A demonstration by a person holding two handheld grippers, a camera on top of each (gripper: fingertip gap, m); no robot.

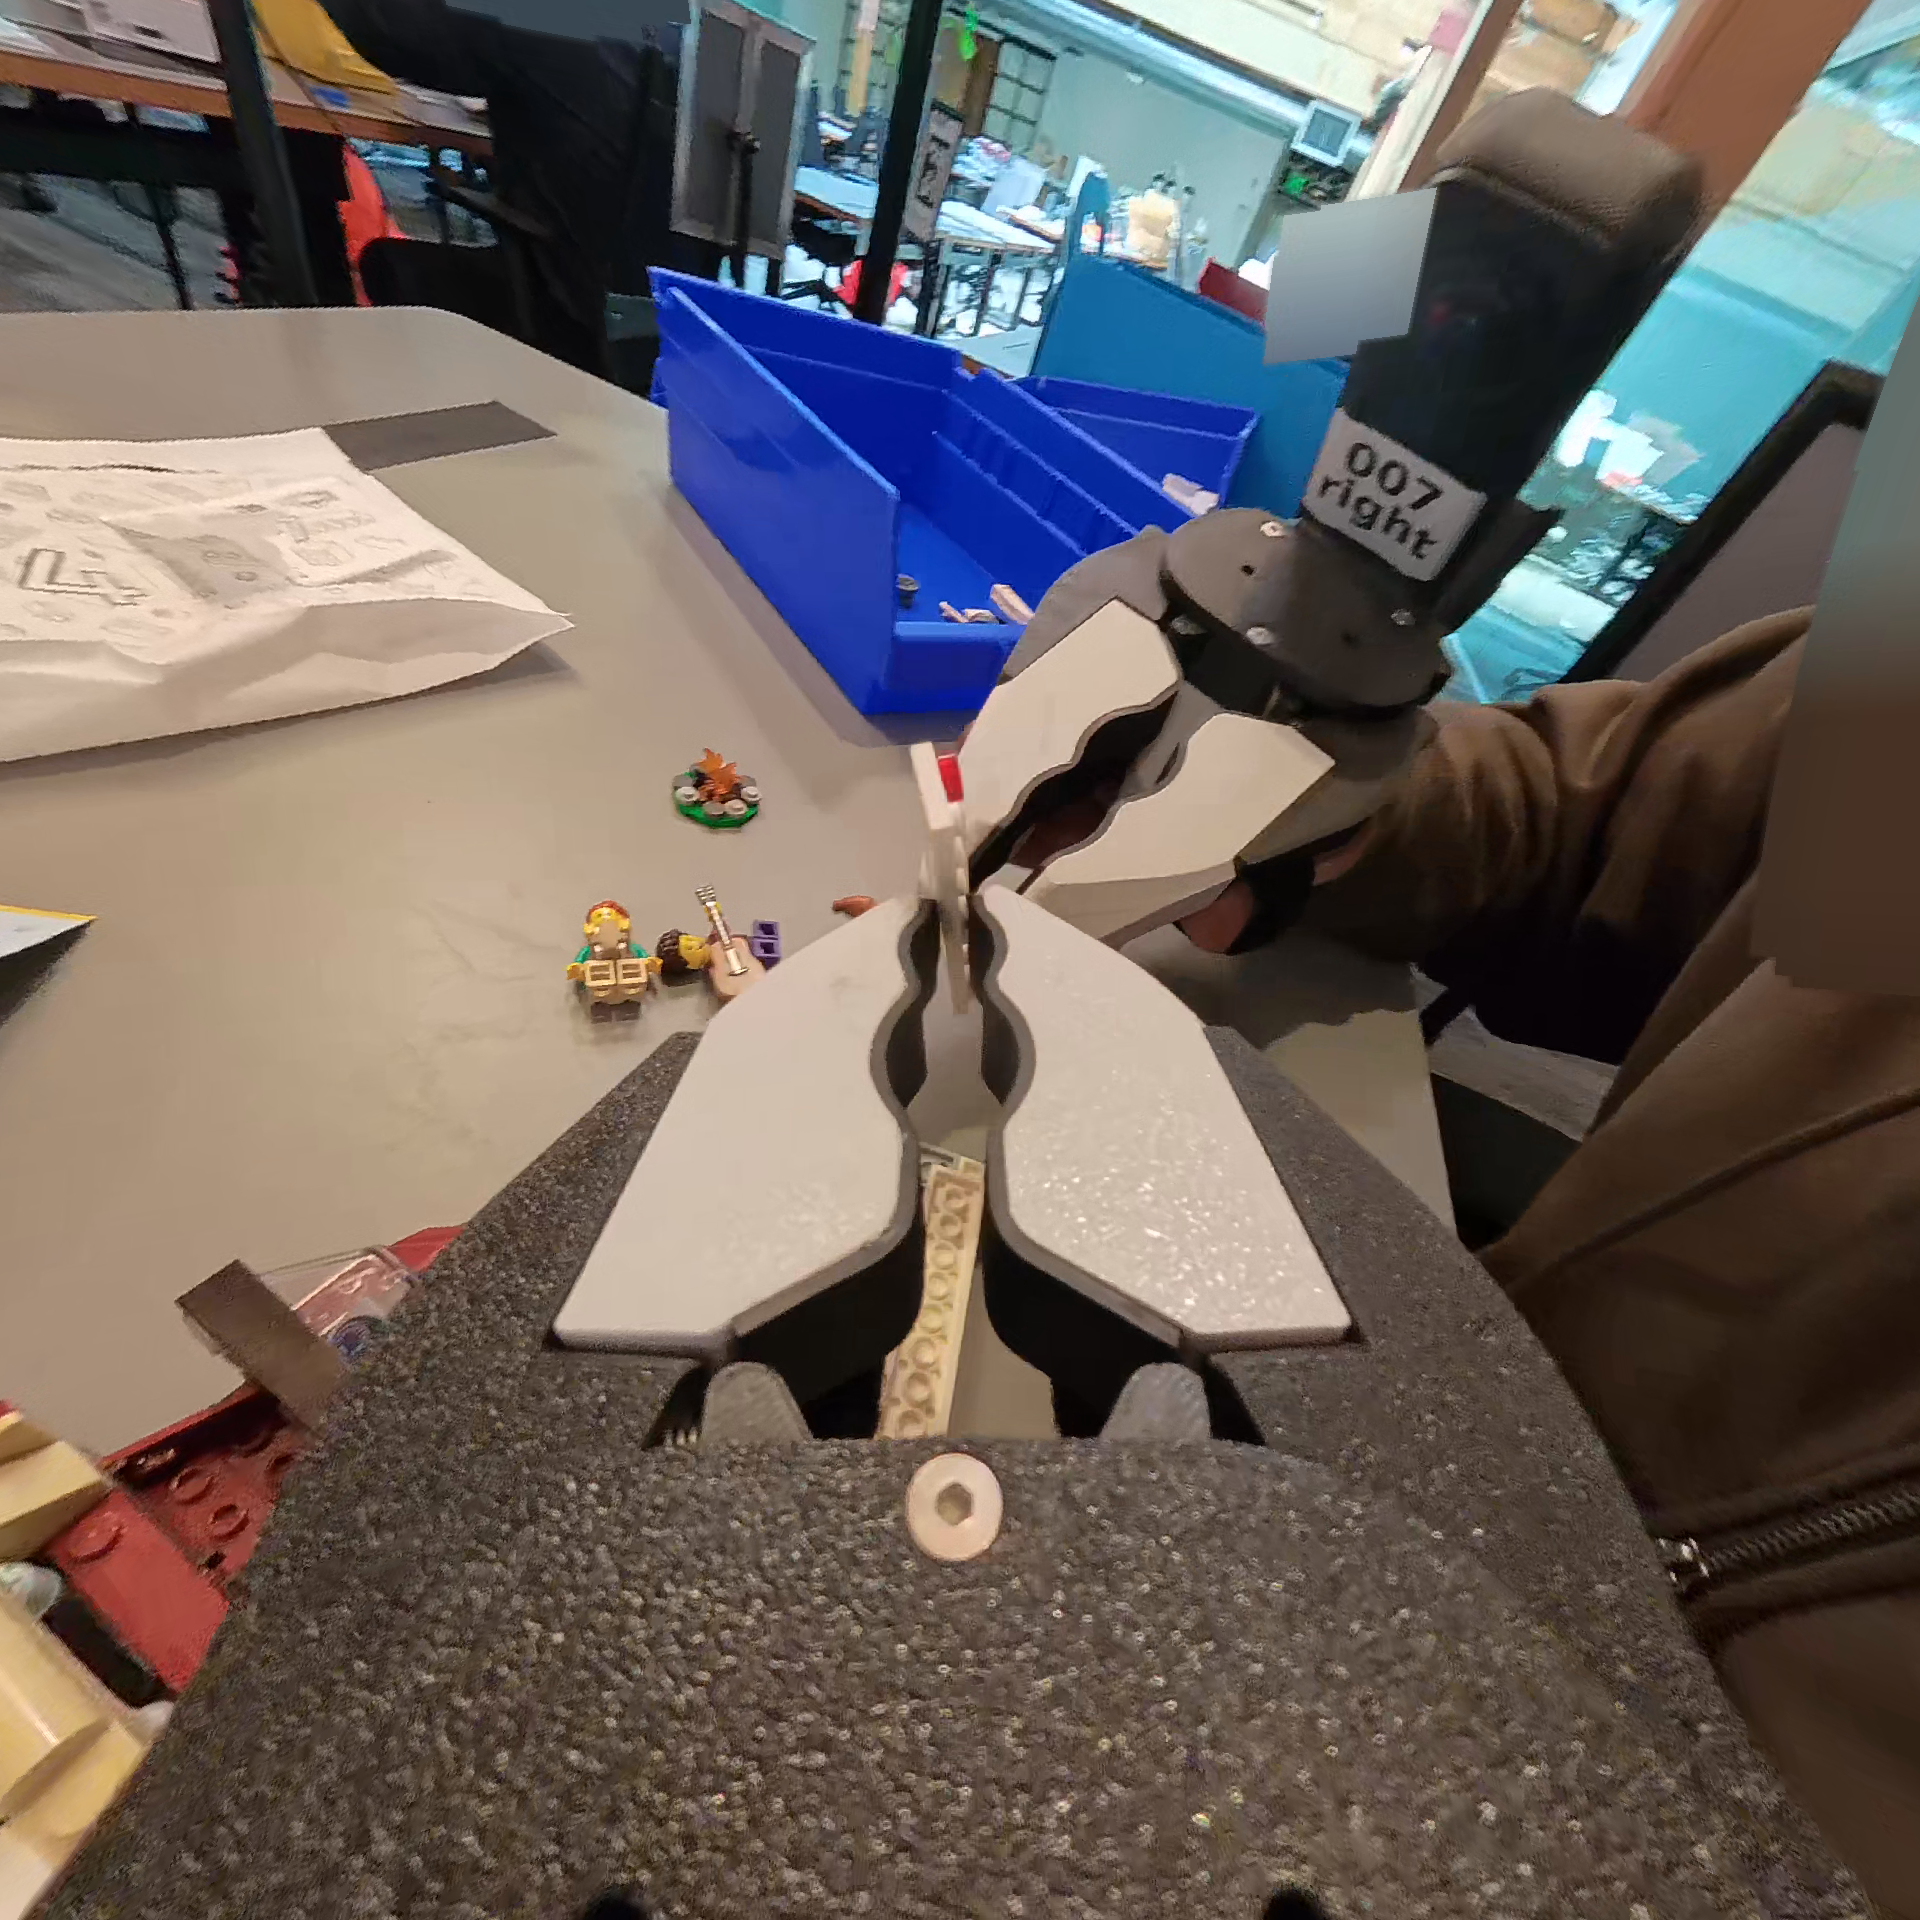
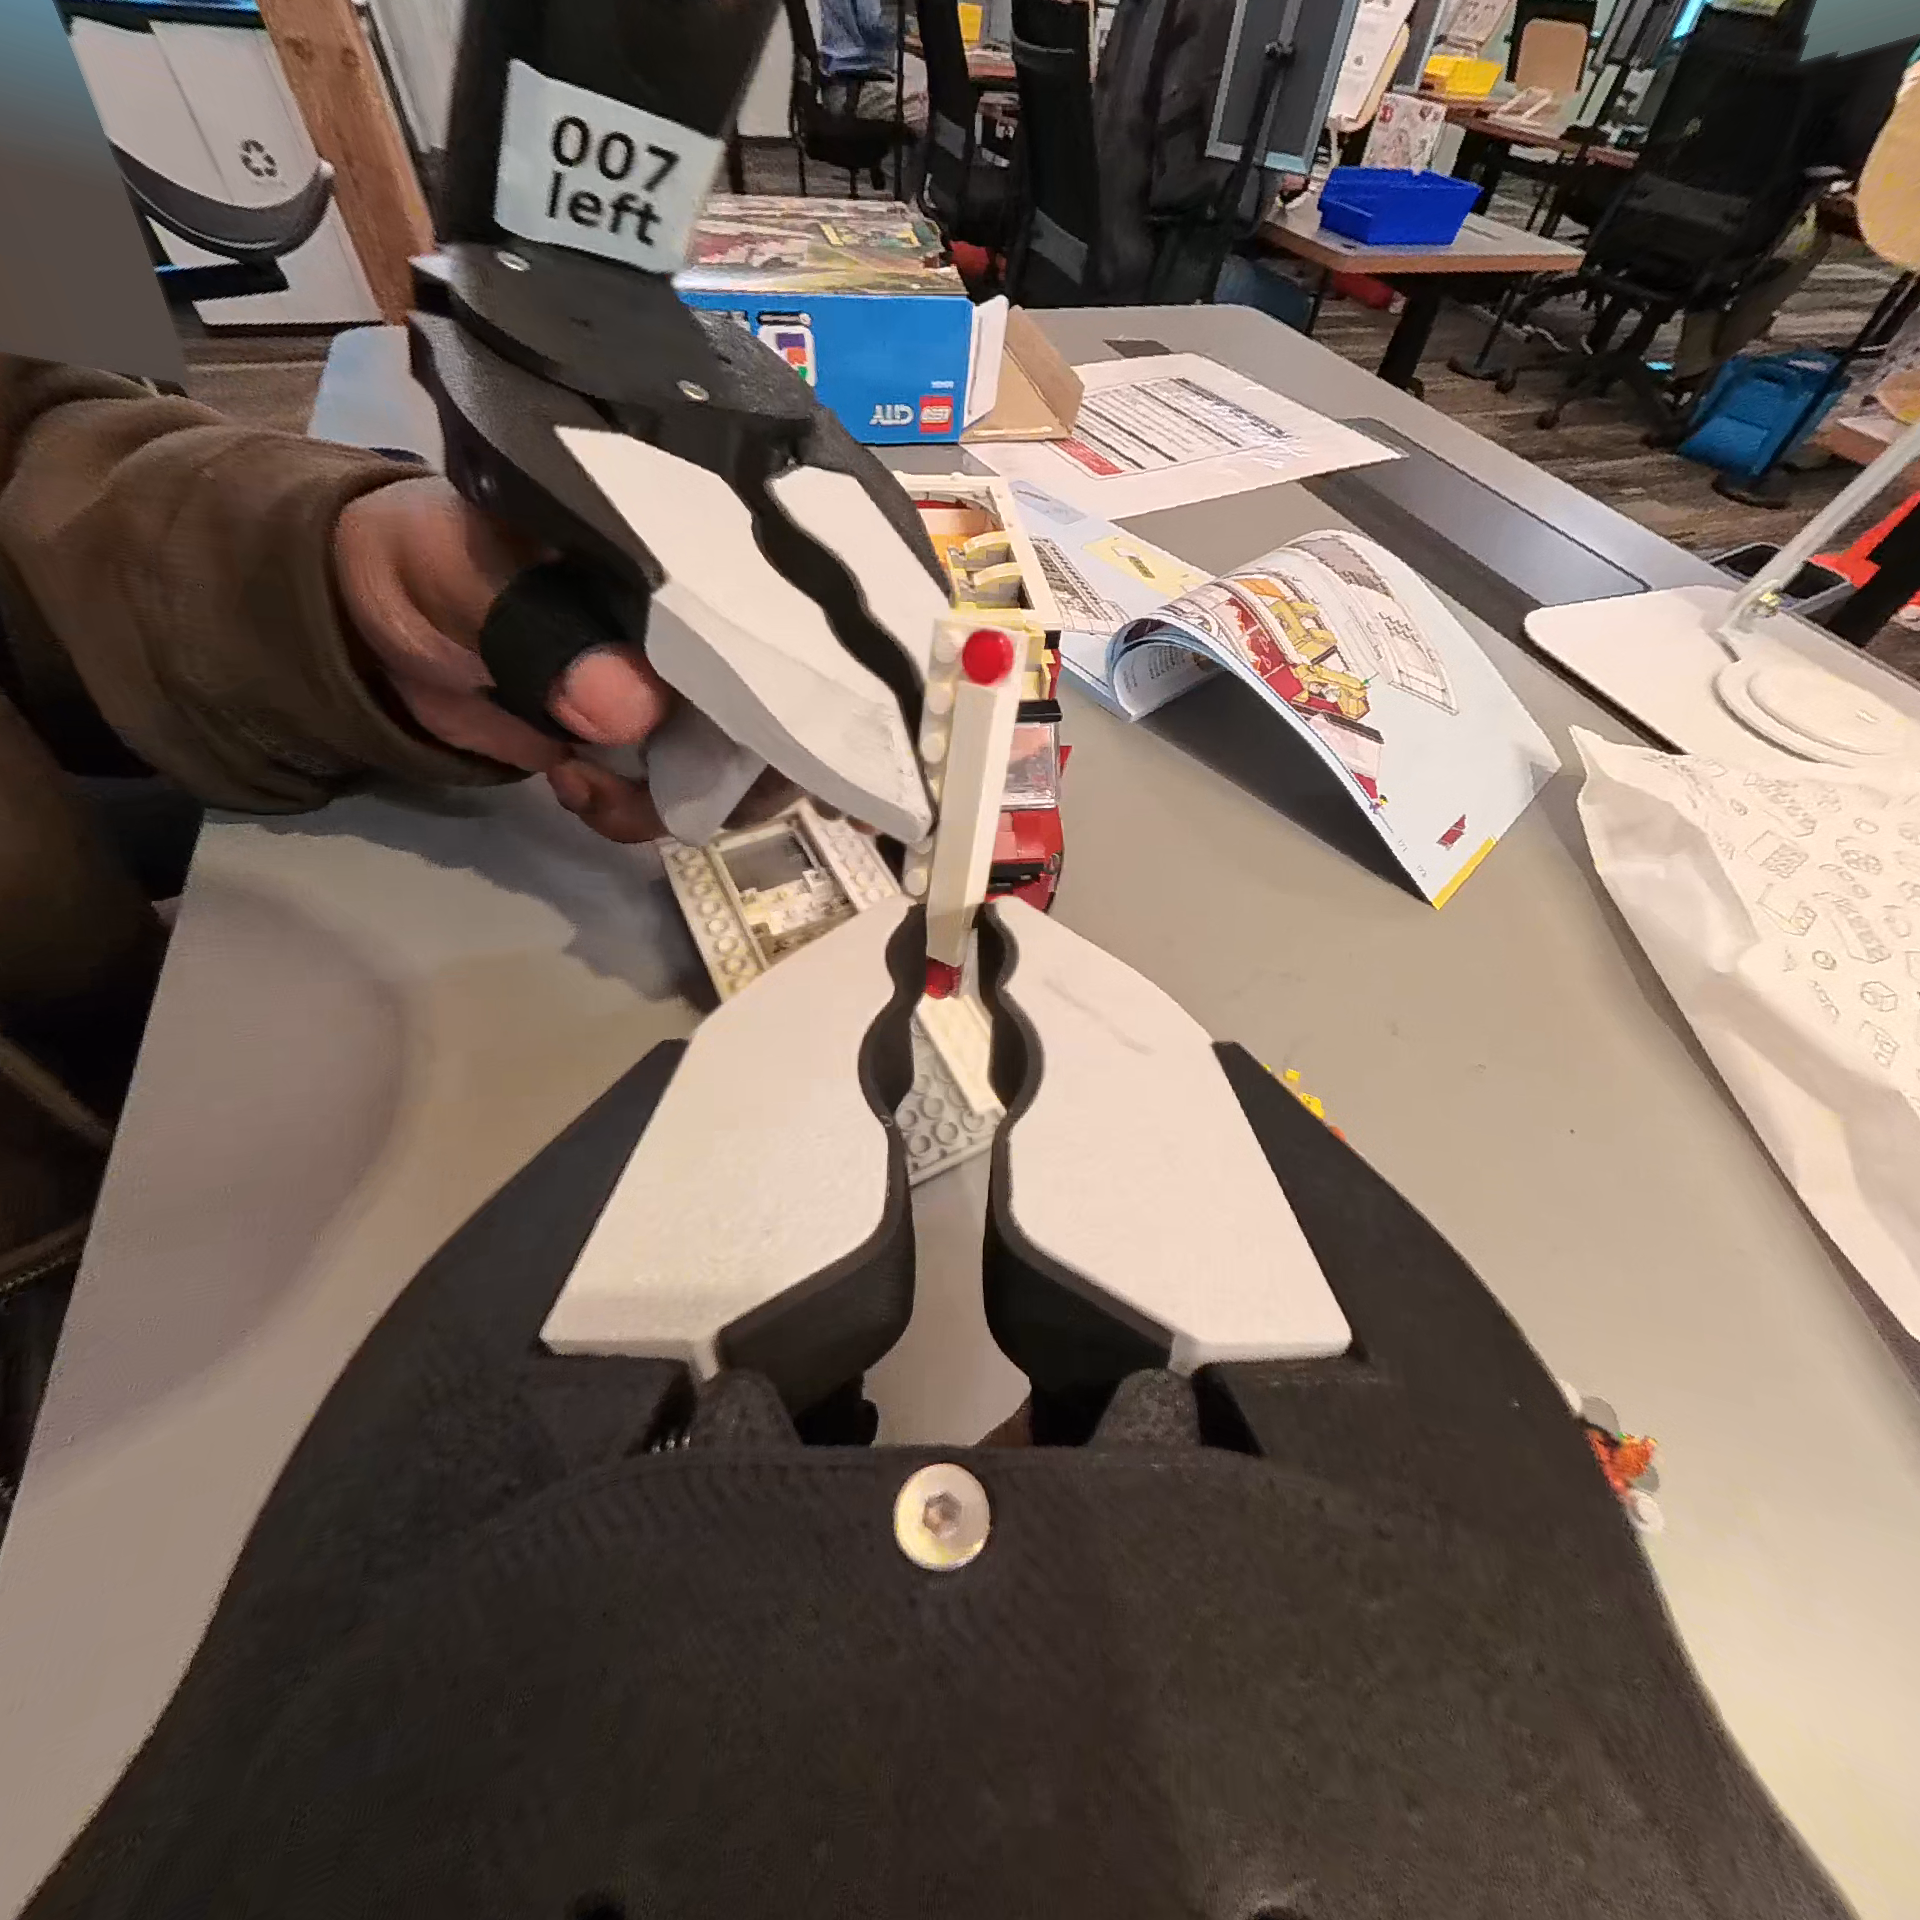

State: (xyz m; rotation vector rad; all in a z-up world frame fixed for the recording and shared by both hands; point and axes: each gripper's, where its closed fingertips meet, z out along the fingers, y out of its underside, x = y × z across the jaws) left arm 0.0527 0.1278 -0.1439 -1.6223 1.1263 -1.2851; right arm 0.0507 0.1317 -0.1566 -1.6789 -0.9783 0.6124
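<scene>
a: what is the left gripper doing?

b: its two fingers are pinched on a thin white brick strip. the strip stands up between the tips, and you see only its thin edge.

a: and the right gripper?

b: it pinches the same white strip, lower down, with both tips pressed on it. the left gripper comes in from the left side and grips the edge with the little bumps. a round red stud sits at the top of the strip.

a: what is just past the right gripper's tips?

b: a red and white brick truck, and to the left of it a flat white brick frame on the grey table.

a: and farther out?

b: an open booklet off to the right, then a blue box far back.

a: what is past the left gripper?

b: to the left of its tips lie two tiny toy people and a little guitar. farther on is a toy campfire. behind that stands a blue bin, and a white paper bag lies far off to the left.
</scene>
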